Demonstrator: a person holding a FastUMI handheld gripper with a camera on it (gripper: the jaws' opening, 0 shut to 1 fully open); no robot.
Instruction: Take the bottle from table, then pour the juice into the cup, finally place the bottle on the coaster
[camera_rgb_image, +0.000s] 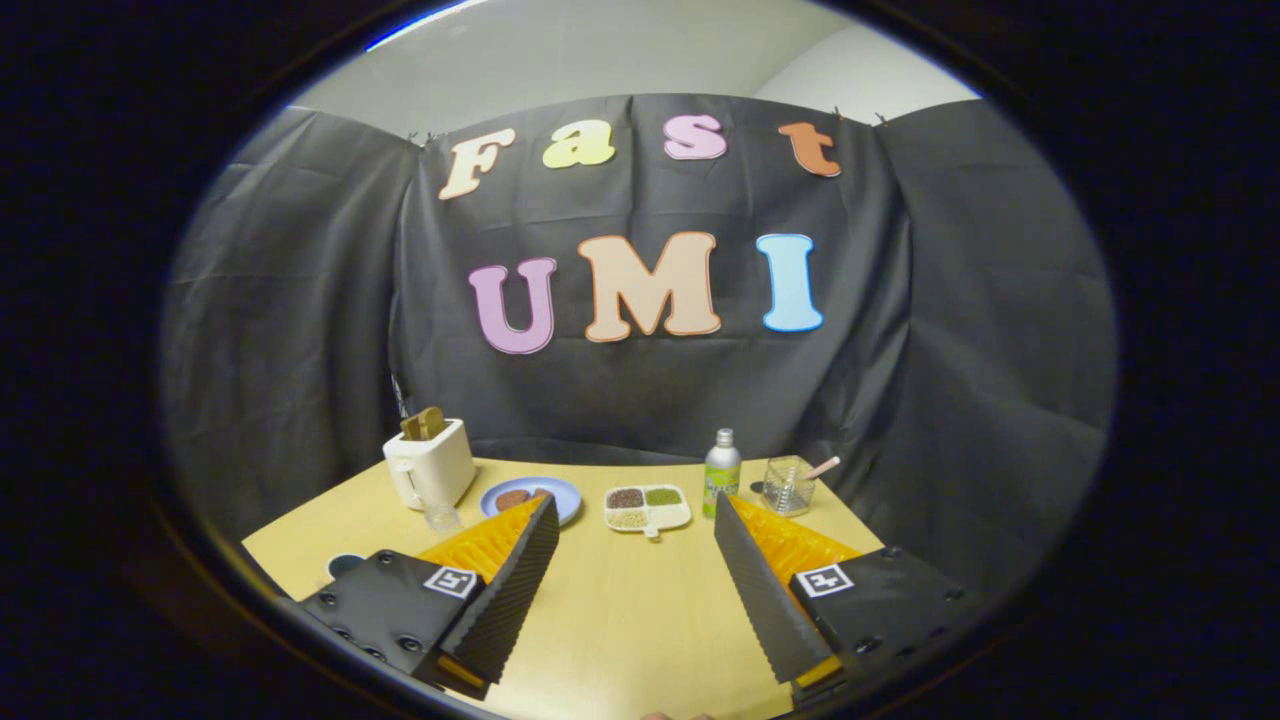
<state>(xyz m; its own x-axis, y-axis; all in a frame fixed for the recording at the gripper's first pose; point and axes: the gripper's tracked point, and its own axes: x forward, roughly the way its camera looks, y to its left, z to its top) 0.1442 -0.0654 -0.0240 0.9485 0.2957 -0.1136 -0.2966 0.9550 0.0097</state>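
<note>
Meanwhile the gripper (636, 505) hangs above the wooden table (620, 610) with its fingers spread wide and nothing between them. Just beyond the right fingertip stands the bottle (721, 472), upright, with the clear cup (788, 485) near it on the right, a pink stick leaning inside. A divided dish (647, 508) of grains lies ahead between the fingers. Beyond the left finger sit a blue plate (560, 494) and a white toaster (430, 465).

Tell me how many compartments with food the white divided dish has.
3. On the white divided dish, beyond the open hand-held gripper, dark brown grains sit back-left, green ones back-right beside the green-labelled silver-capped bottle, and pale ones in front. None looks hidden.
</note>
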